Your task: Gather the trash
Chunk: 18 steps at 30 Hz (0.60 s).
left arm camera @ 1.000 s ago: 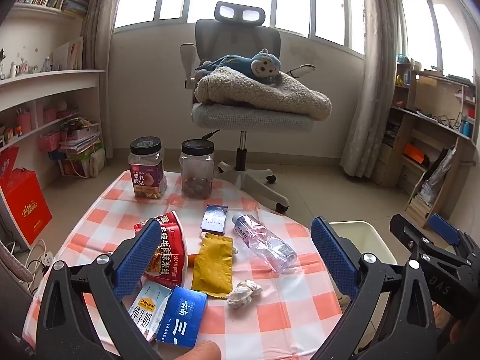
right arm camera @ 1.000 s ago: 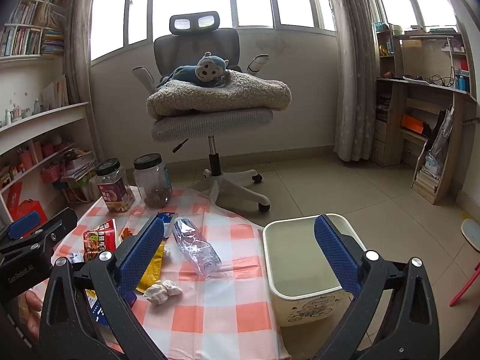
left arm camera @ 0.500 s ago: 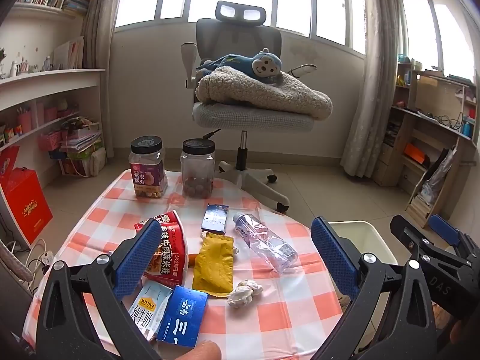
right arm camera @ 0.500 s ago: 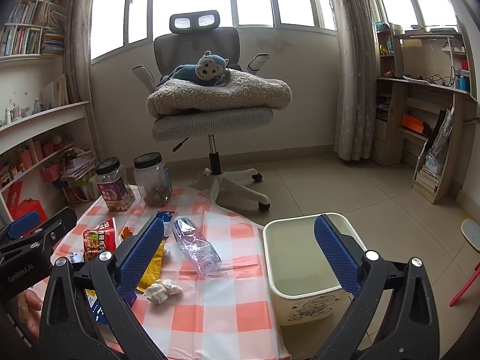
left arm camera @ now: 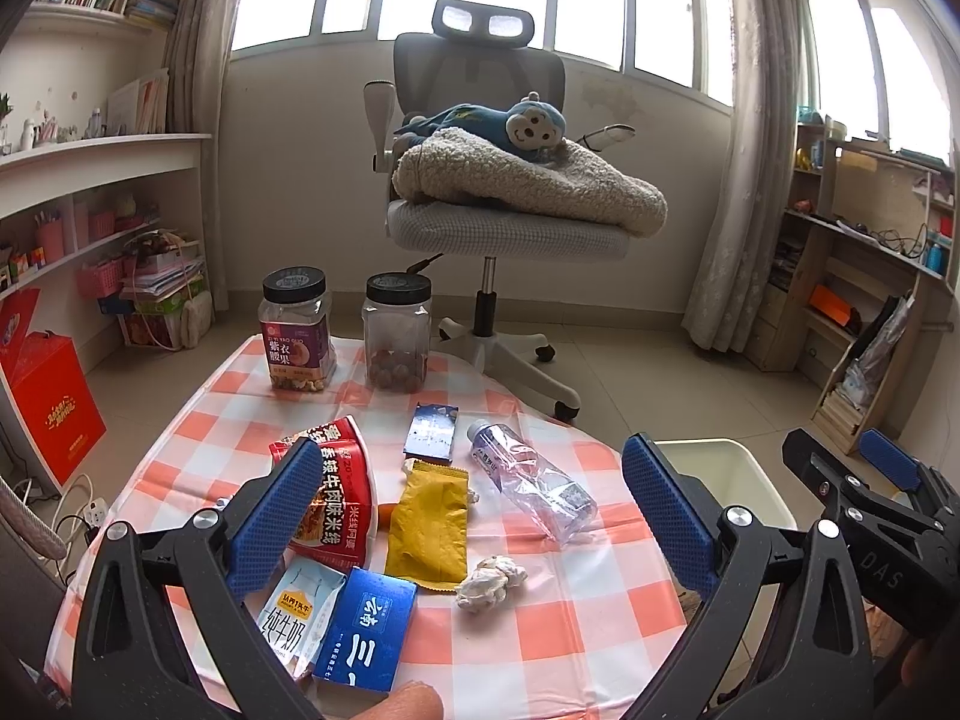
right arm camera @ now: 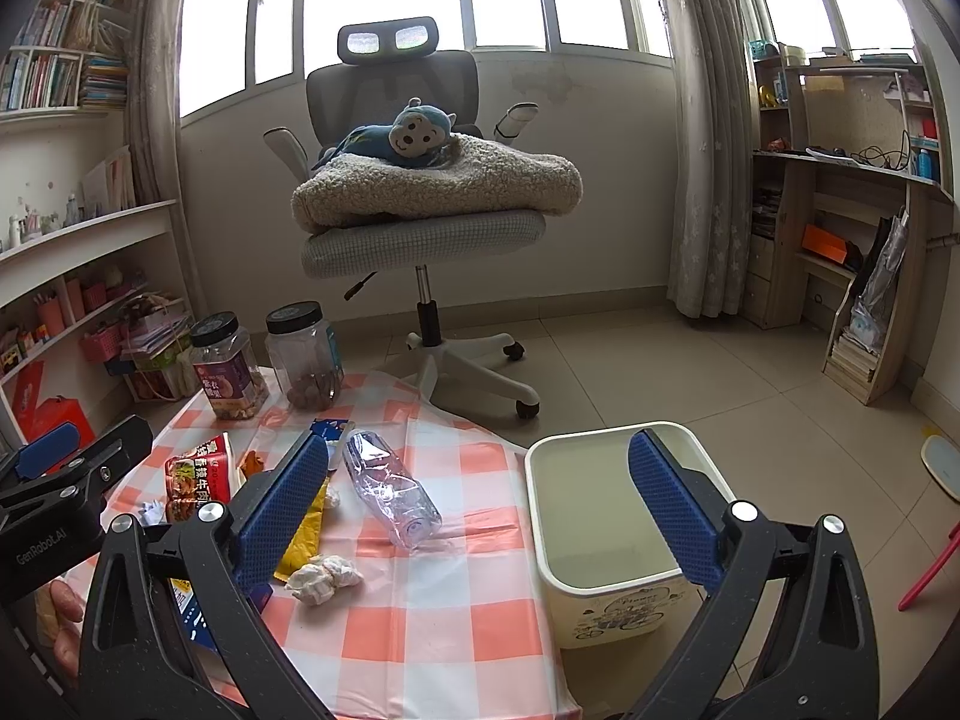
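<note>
Trash lies on a checked tablecloth (left arm camera: 576, 618): a crushed clear bottle (left arm camera: 531, 480) (right arm camera: 393, 495), a yellow wrapper (left arm camera: 429, 525), a red snack bag (left arm camera: 336, 495), a crumpled tissue (left arm camera: 491, 582) (right arm camera: 324, 579), a dark blue packet (left arm camera: 431, 431), a blue box (left arm camera: 367, 627) and a milk carton (left arm camera: 294, 609). A cream bin (right arm camera: 606, 531) stands on the floor at the table's right edge. My left gripper (left arm camera: 474, 516) hovers open above the near trash, holding nothing. My right gripper (right arm camera: 477, 507) is open over the gap between table and bin.
Two black-lidded jars (left arm camera: 296, 330) (left arm camera: 397, 342) stand at the table's far edge. Behind is an office chair (left arm camera: 498, 228) carrying a blanket and a plush monkey. Shelves line the left wall, a desk shelf (right arm camera: 840, 228) the right. A fingertip (left arm camera: 402, 702) shows at the bottom.
</note>
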Available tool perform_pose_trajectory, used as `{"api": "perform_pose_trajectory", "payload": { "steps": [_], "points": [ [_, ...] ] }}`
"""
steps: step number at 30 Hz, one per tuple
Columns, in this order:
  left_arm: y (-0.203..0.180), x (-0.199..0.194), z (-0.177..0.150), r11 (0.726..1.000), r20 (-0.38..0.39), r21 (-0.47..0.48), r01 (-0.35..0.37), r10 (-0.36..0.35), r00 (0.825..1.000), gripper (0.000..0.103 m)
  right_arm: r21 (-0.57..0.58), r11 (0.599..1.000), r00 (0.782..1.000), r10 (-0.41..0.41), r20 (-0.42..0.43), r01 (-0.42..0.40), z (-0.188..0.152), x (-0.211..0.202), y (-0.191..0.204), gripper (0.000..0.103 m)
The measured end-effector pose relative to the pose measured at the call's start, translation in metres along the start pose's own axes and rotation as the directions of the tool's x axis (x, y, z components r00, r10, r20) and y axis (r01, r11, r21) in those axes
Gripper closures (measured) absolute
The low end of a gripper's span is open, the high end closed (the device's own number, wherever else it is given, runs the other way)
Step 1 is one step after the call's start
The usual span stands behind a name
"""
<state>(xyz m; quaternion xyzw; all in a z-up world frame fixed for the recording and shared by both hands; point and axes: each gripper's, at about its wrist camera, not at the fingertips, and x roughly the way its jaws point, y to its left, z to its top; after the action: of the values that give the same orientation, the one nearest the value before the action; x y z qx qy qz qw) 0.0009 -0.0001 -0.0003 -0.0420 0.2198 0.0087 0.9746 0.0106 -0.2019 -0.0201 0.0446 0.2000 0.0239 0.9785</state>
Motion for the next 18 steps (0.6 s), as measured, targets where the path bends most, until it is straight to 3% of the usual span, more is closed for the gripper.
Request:
{"api": "perform_pose_trajectory", "payload": {
  "steps": [5,9,11,15,18],
  "points": [
    [0.011,0.004,-0.014,1.000,-0.014,-0.001,-0.013,0.013,1.000,0.006,0.001,1.000,1.000,0.008,-0.010,-0.008,-0.001,0.002,0.001,0.007],
    [0.034,0.021,-0.021,0.999,-0.060,-0.022,-0.036,0.035,0.998,0.006,0.010,0.999,0.996,0.035,-0.079,-0.034,0.000,0.015,0.004,0.007],
    [0.037,0.024,-0.005,0.998,-0.097,-0.044,-0.053,0.048,0.994,0.006,0.018,0.999,0.991,0.049,-0.121,-0.047,0.003,0.023,0.007,0.007],
    [0.075,0.039,0.007,0.993,-0.187,-0.092,-0.079,0.061,0.980,0.006,0.027,0.996,0.974,0.091,-0.206,-0.087,0.016,0.043,0.020,0.007],
    [0.102,0.052,0.020,0.992,-0.258,-0.086,-0.091,0.066,0.964,0.006,0.036,0.990,0.949,0.141,-0.281,-0.137,0.028,0.064,0.037,0.007]
  ]
}}
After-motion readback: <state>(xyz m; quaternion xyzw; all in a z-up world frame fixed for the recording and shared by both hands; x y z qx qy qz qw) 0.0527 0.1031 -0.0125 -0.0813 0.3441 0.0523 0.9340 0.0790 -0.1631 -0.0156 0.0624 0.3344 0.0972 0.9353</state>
